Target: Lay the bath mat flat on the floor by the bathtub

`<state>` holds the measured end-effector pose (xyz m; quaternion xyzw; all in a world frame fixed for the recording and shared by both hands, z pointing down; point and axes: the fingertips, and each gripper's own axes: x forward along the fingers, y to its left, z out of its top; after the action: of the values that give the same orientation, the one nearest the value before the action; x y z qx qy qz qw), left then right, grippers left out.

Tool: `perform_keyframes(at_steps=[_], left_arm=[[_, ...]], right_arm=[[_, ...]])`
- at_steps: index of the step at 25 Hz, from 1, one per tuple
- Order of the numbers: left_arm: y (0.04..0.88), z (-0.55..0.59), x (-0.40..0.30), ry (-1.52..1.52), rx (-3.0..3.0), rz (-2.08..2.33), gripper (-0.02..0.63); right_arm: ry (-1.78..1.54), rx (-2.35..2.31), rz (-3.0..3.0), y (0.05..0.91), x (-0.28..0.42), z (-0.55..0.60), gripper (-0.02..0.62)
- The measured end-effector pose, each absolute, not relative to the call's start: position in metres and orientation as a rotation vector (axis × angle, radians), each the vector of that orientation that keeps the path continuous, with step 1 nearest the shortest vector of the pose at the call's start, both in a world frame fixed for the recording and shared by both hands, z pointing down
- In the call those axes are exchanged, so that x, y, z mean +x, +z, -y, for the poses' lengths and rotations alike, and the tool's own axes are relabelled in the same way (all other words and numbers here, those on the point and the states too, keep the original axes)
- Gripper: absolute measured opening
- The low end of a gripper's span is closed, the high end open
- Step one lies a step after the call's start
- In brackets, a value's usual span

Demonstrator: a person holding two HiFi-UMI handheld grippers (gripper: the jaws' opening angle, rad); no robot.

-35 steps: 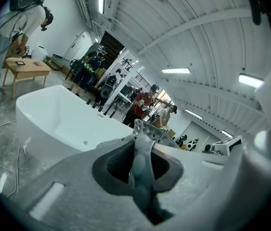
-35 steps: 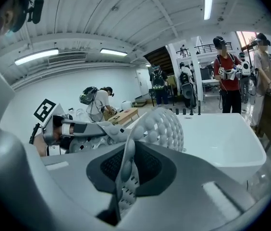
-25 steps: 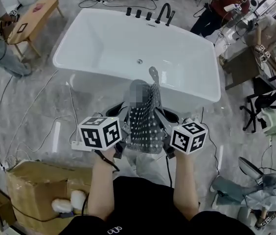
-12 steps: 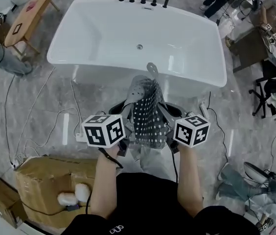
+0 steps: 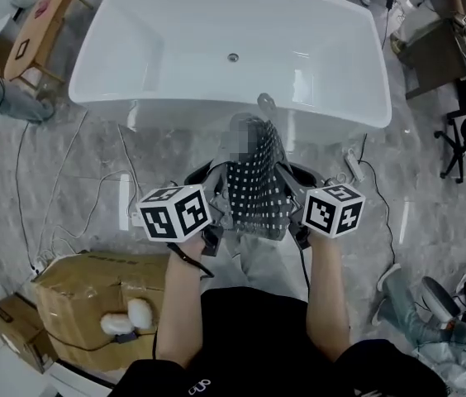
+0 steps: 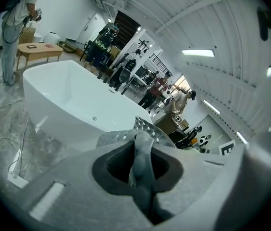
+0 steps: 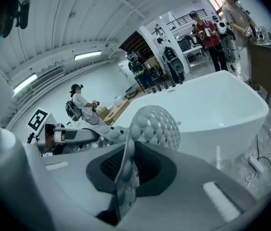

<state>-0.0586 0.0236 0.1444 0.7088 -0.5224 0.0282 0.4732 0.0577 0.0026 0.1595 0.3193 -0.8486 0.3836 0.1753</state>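
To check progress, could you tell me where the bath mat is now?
In the head view's centre, the bath mat hangs gripped by the left gripper and right gripper, off the floor, in front of the bathtub.

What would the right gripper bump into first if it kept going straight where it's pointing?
Probably the near outer wall of the bathtub, or the floor just before it; depth is unclear. The right gripper itself grips the bath mat.
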Motion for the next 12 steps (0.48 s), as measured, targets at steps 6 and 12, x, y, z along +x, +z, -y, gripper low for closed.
perform_keyframes(at_steps=[6,12], left_arm=[[0.163,-0.015,-0.053,0.058,1.679,1.322,0.021],[0.186,-0.022,-0.036,0.092,1.638,1.342,0.021]], right_arm=[[1.193,0.903,2.414,0.188,0.079,0.006,0.022],[1.316,0.915,2.408,0.214,0.105,0.002,0.021]])
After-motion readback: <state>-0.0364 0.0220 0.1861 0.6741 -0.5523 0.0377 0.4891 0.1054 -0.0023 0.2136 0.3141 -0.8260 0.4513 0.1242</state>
